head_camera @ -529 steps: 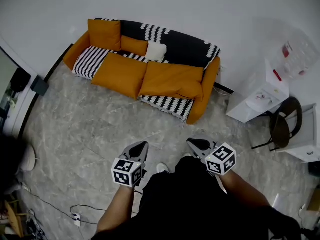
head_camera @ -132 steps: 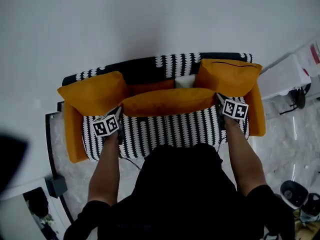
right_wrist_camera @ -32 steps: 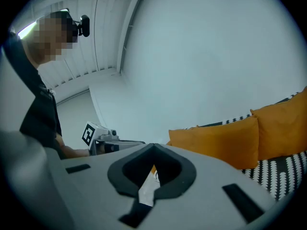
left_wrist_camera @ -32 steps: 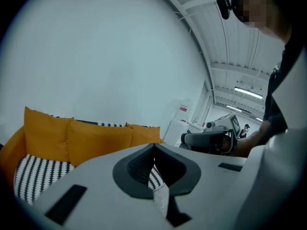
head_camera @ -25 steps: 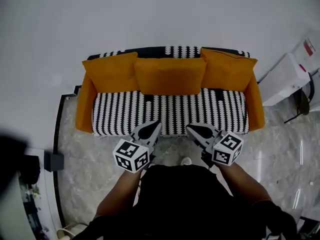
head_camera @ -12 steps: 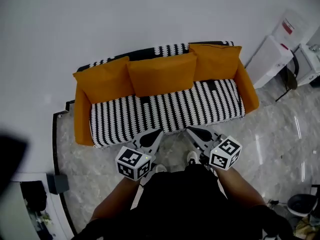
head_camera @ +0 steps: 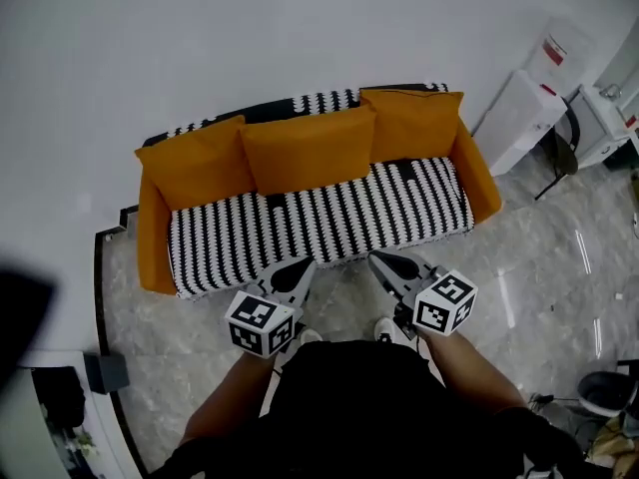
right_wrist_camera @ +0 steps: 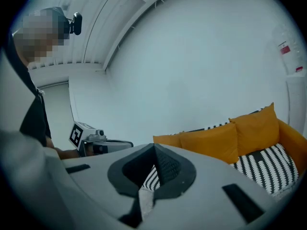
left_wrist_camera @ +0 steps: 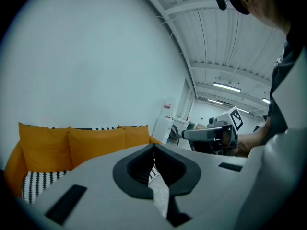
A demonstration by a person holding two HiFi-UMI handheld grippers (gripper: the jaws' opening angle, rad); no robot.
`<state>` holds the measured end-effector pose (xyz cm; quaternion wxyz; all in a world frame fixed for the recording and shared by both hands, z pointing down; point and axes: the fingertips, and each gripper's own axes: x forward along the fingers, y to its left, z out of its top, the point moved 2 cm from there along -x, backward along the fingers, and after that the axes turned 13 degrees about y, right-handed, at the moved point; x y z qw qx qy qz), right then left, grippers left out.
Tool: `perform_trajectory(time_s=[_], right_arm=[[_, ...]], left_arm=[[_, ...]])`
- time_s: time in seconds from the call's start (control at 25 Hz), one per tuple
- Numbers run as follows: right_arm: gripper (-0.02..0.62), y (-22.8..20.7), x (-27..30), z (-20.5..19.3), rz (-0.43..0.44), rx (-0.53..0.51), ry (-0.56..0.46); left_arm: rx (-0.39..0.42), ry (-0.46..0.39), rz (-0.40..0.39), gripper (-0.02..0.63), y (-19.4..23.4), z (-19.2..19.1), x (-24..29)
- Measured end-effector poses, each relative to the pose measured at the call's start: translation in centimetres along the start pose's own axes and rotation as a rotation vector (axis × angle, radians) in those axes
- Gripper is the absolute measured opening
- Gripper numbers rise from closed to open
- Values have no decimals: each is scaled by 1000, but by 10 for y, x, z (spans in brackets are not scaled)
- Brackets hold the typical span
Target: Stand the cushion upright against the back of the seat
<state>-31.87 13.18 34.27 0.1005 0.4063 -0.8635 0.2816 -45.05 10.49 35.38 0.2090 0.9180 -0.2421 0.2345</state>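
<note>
Head view shows the sofa with three orange cushions standing upright against its back. The middle cushion stands between the other two, touching both, so I judge the task is finished and nothing is left to do. The left claw and the right claw are both clenched and empty, in front of the seat and well apart from the cushions. The gripper views show the ceiling, which head view misses; only head view shows the marble floor.
</note>
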Motion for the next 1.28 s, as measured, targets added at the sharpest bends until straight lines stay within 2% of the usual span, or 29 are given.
perform_trajectory(time_s=[0.12,0.32,0.56,1.28], right_arm=[[35,-4,-12,-2,8,-16,19],[35,-16,-23,-3,16,-35,9],[35,-27,-32,-3,35,-29,3],[35,-42,-42,5,44,-31,-3]], left_arm=[[-20,-19,1,17,-16,2,7],[11,-14,19,17,-30,7,18],[-8,7,42,17,-36,6,28],[26,9,60,17,-44,22,36]])
